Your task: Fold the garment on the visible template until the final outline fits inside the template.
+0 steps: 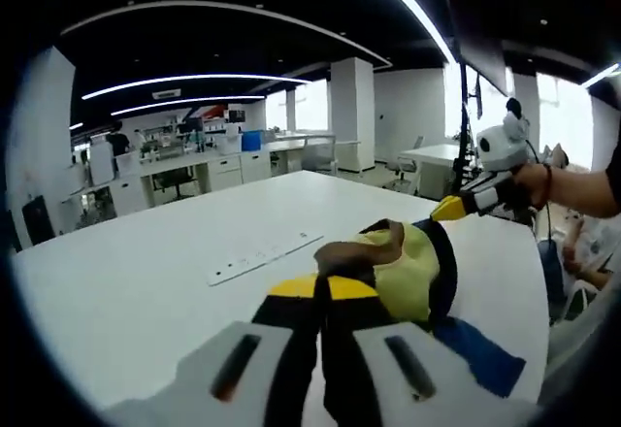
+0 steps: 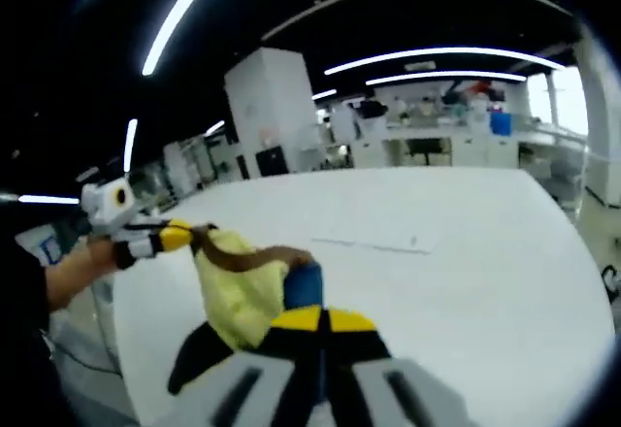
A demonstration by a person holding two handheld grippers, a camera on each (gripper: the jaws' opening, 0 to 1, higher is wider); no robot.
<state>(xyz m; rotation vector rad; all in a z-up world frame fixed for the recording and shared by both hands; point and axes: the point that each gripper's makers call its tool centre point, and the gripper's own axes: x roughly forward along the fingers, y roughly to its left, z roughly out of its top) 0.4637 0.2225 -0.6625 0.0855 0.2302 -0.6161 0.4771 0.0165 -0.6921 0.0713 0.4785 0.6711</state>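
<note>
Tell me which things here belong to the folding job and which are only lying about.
Job:
garment, yellow, brown and blue
left hand-held gripper, shut on the garment
right hand-held gripper, shut on the garment
table

Lying about:
white strip on the table
desks behind
pillar

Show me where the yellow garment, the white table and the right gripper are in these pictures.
yellow garment (image 1: 408, 272): left gripper view, on its yellow fabric.
white table (image 2: 466, 281): right gripper view, on its bare top.
right gripper (image 1: 448, 209): left gripper view, at its yellow tips, closed on the garment.
</note>
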